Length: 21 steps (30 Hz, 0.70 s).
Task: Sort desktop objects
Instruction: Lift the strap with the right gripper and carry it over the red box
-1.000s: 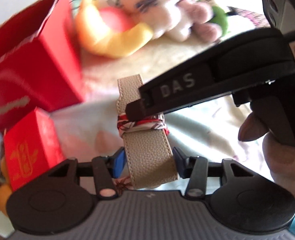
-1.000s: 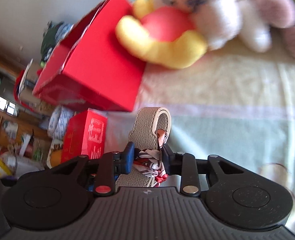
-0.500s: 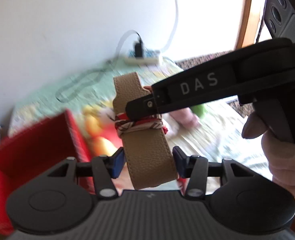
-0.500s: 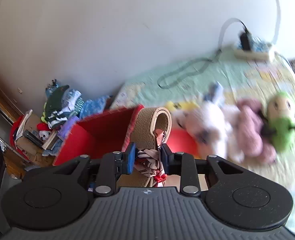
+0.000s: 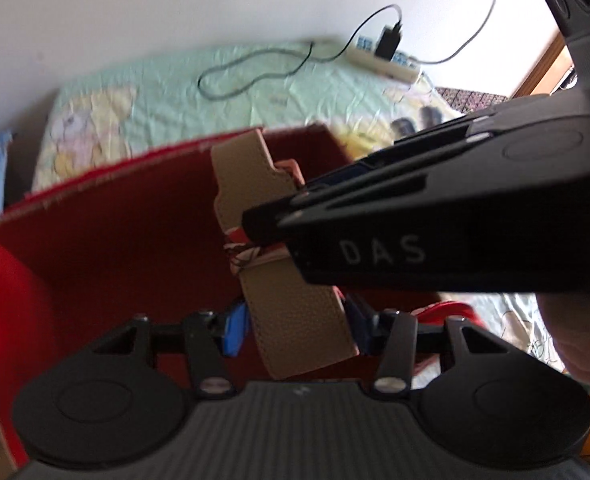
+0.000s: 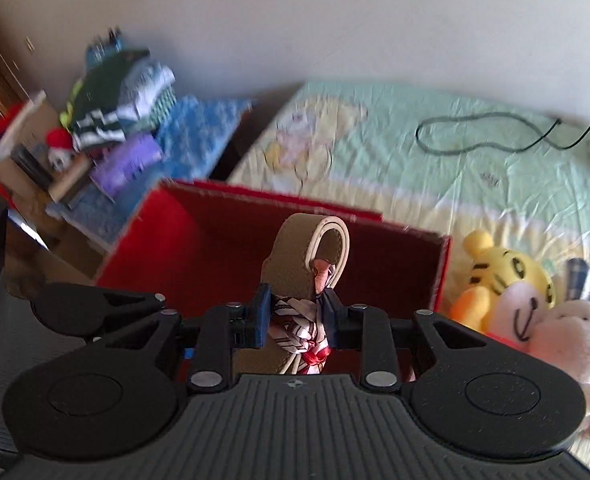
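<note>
Strap [image 6: 295, 264] | upright, loop end up | both tongs [image 6: 295, 316] clamping | over box [image 6: 199, 248]

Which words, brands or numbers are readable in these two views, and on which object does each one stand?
"DAS": white letters on the side of the black right gripper, seen in the left wrist view.
Blue marks on the white power strip: too small to read.
The tan leather strap tied with a patterned scarf and the red cardboard box carry no readable text.

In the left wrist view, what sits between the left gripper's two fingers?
The tan strap fills the gap of the left gripper; the right gripper clamps its scarf band higher up.
</note>
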Motion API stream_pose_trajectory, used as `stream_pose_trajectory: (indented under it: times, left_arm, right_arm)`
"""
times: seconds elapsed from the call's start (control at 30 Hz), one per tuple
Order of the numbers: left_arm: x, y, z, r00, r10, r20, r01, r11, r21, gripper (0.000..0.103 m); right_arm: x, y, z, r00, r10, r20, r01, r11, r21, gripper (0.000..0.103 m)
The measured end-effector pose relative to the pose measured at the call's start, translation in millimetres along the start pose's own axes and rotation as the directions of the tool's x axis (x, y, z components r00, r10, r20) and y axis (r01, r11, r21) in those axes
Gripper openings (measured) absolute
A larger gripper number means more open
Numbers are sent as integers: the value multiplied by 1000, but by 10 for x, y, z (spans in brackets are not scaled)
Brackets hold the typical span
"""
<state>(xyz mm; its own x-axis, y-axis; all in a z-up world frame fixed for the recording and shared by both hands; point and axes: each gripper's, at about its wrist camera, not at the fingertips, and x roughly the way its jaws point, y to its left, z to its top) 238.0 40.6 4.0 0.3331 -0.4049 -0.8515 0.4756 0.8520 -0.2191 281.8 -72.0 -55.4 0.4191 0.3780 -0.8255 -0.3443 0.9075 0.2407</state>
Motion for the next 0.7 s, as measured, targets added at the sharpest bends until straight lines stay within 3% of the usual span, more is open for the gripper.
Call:
stream_pose_trajectory:
  times: [0.13,0.33,0.43,0.63,0.7]
  left_arm:
    - [203,128,19,995,-31,-94,27,999,-46,51]
    - [561,175,-25,969,-66,-238,43,994,-100,52]
    - [601,158,-9,964,-81,-252,54,992,-113,52]
    - [573,68,65,971,-67,-230,47,995,-89,75]
    - [552,44,91,974,-58,-218,40,996,-83,77]
  right_arm:
    - [352,-13,34,995,-24,-96,26,1000,14,29]
    - [629,47,-52,978,-95,-184,87,995,-52,32]
    - [623,14,-61,981,-101,-166,93,994,-54,35]
    - [361,-34,-25,997,-63,-50,62,998,-26,43]
    - [270,-72,-41,999,-49,-18,49,999,-1,44]
